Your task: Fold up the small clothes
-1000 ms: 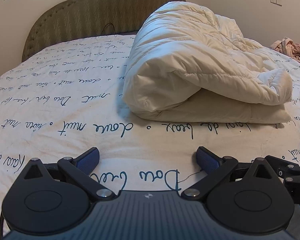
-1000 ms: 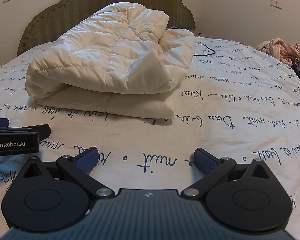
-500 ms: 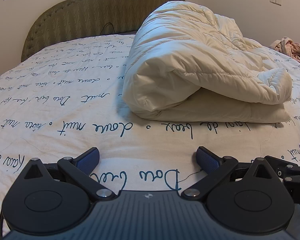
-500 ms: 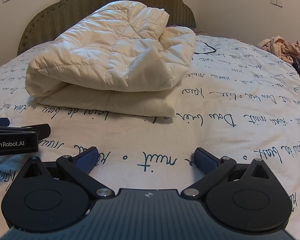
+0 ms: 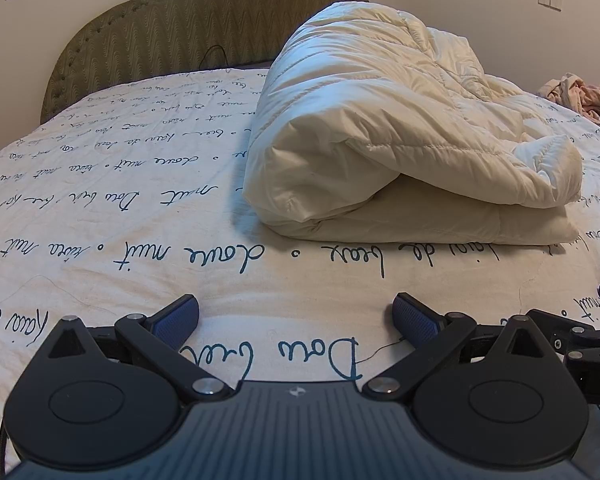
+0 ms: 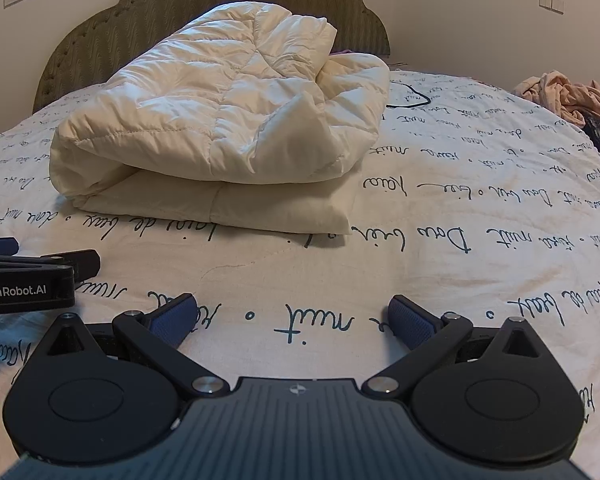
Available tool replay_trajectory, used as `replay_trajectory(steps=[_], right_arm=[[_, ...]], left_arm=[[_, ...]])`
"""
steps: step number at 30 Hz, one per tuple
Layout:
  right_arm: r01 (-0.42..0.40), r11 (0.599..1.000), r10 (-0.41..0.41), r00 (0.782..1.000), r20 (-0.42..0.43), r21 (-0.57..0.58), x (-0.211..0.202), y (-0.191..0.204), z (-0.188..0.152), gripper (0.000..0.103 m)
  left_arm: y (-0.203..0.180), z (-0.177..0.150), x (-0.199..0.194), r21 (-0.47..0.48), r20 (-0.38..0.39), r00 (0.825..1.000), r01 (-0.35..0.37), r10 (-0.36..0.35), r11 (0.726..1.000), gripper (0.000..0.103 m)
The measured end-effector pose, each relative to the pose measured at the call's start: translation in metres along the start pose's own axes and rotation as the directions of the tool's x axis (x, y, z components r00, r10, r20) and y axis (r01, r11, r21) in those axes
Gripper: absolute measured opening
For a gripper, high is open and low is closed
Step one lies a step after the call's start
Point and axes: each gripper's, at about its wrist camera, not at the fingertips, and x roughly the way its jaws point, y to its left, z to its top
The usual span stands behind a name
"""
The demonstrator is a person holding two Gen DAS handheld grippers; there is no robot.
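Note:
A cream quilted puffy garment [image 5: 388,140] lies folded over itself on the bed, its rounded fold toward the left. The right wrist view shows the same cream garment [image 6: 228,128] ahead and left of centre. My left gripper [image 5: 296,320] is open just above the sheet, well short of the garment, with nothing between its blue pads. My right gripper [image 6: 292,320] is open too, empty, and also short of the garment. The left gripper's body [image 6: 24,276] shows at the left edge of the right wrist view.
The bed sheet [image 5: 120,184] is white with dark handwritten script. A padded olive headboard [image 5: 172,32] stands behind. A heap of pink and dark clothes [image 6: 568,96] lies at the far right. A thin black cable [image 6: 410,98] lies behind the garment.
Both grippers have crept very slightly nearer the garment; they stay open. The garment has not moved.

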Motion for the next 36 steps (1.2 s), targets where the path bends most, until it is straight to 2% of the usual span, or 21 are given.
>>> replay_trajectory(steps=[36], right_arm=[[0.003,1.0,-0.003,1.0,-0.001,-0.003,0.0006,0.0012,-0.0003,0.103]], left_arm=[[0.0016,0.0004,-0.0007,-0.009,0.002,1.0,0.01,-0.01,1.0,0.103]])
